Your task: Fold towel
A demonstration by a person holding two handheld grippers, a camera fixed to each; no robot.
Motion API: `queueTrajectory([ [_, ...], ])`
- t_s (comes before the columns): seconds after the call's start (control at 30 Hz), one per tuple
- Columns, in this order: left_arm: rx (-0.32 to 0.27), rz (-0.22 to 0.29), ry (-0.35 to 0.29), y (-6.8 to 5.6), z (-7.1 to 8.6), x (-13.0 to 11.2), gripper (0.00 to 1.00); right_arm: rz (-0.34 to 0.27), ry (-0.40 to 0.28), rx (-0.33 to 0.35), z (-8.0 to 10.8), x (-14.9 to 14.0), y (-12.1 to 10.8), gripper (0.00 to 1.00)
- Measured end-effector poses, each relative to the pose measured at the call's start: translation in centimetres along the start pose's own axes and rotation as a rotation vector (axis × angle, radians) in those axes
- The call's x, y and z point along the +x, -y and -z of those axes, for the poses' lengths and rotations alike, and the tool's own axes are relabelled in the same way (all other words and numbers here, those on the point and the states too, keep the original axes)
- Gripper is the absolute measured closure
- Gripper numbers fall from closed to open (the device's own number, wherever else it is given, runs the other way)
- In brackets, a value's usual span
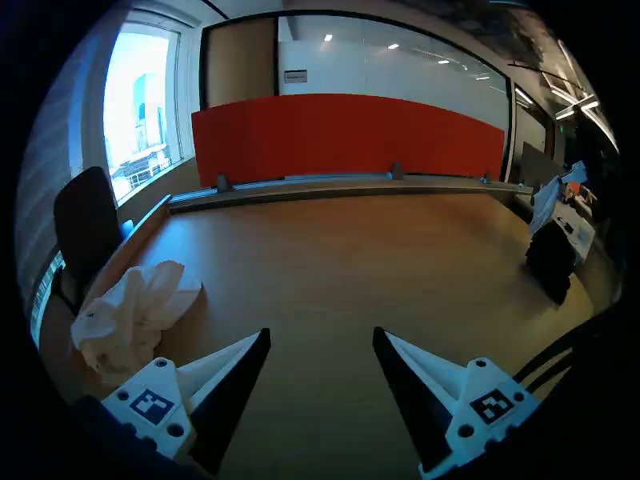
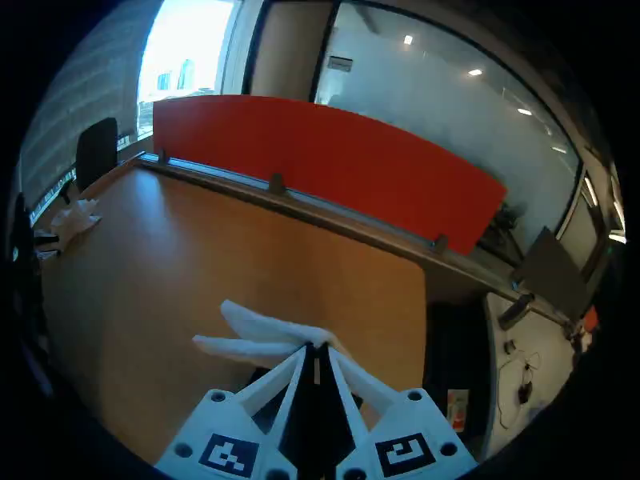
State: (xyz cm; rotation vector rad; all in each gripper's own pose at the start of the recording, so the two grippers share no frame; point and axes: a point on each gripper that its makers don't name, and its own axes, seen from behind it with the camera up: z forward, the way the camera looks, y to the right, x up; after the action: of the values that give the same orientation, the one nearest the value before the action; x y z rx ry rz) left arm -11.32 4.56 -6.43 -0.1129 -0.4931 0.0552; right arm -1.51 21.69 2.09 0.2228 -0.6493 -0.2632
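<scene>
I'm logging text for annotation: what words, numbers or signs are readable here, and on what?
No text is readable.
Wall plaque: too small and blurred to read.
Square markers on the left gripper and on the right gripper, shut on the towel: black-and-white patterns, no letters.

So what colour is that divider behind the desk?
The divider is red, best seen in the left gripper view.

Office: long wooden desk (image 1: 336, 256), red divider screen (image 1: 344, 136) at 12 o'clock, office chair (image 1: 84, 220) at 9 o'clock, glass partition wall (image 1: 400, 68) behind.
</scene>
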Motion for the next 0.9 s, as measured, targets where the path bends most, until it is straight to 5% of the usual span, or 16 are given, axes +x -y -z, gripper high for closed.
queueTrajectory([
  [0.9,-0.015,-0.009,0.000,0.2,0.4,-0.1,0.05,-0.073,0.061,-0.039,3.1,-7.0,0.9,0.95],
])
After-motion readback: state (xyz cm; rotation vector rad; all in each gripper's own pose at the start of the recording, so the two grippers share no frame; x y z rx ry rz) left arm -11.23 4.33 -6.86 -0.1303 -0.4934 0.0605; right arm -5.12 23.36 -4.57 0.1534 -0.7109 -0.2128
